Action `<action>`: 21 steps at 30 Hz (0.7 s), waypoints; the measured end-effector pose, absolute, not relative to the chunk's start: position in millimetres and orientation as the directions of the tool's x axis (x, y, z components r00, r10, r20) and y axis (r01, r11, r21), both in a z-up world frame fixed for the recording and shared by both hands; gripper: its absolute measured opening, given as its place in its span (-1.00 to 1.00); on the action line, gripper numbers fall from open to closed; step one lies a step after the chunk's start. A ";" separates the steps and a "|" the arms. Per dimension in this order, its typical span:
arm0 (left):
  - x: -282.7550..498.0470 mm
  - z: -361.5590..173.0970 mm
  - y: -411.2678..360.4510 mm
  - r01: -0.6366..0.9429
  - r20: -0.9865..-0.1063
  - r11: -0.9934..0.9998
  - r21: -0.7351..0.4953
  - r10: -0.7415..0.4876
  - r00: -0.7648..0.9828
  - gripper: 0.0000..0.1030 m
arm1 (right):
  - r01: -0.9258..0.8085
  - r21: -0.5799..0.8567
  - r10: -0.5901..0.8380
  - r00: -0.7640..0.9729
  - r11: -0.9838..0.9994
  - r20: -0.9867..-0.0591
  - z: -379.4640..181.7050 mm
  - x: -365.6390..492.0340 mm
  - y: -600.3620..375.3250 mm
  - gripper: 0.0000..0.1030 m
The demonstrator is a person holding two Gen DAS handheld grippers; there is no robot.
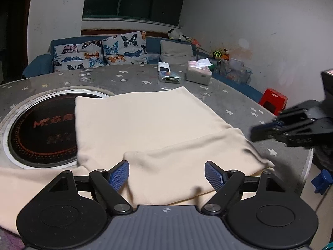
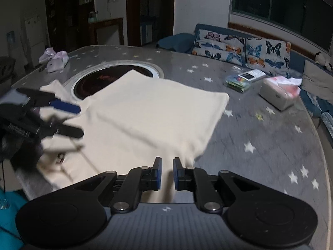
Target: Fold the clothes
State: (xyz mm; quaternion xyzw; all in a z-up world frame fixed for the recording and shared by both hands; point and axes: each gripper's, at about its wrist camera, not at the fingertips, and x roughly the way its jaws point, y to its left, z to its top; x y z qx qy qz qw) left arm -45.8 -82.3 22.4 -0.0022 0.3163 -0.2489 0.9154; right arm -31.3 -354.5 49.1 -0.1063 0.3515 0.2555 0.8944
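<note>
The cream garment [image 1: 145, 123] lies folded near the tabletop's [image 1: 229, 95] front edge. The left claw [image 1: 167, 171] gapes wide over it, empty; the right claw [image 2: 167, 171] stands narrow, gripping nothing, probably positioning for another fold.

Cream garment [image 1: 145, 125]: soft matt knit cloth, smooth. Tabletop [image 1: 239, 104]: glossy grey star-print cover, slight sheen. Inset cooktop [image 1: 41, 129]: glossy black glass, brushed metal ring. Left gripper [image 1: 166, 173] and right gripper [image 2: 166, 170]: matt black plastic, blue textured rubber pads, ribbed grey housing, shiny metal pivot pins. Tissue box [image 1: 198, 74]: matt cover.
</note>
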 end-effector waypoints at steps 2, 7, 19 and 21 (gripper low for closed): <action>-46.7 19.5 -86.8 0.464 -0.583 0.872 -0.153 -0.459 0.671 0.43 | -0.518 -0.006 0.375 0.626 0.855 -0.684 43.7 -23.1 -350.1 -0.76; -44.2 12.1 -87.7 0.464 -0.586 0.874 -0.147 -0.455 0.671 0.38 | -0.476 0.026 0.360 0.627 0.879 -0.691 29.4 -13.4 -347.9 -0.72; -58.2 15.8 -57.7 0.395 -0.589 0.902 -0.174 -0.416 0.693 0.32 | -0.544 0.029 0.427 0.623 0.838 -0.656 46.1 -15.4 -306.4 -0.50; -64.1 19.1 -50.5 0.378 -0.580 0.909 -0.176 -0.406 0.707 0.32 | -0.577 0.033 0.454 0.605 0.816 -0.654 48.2 -12.1 -290.0 -0.51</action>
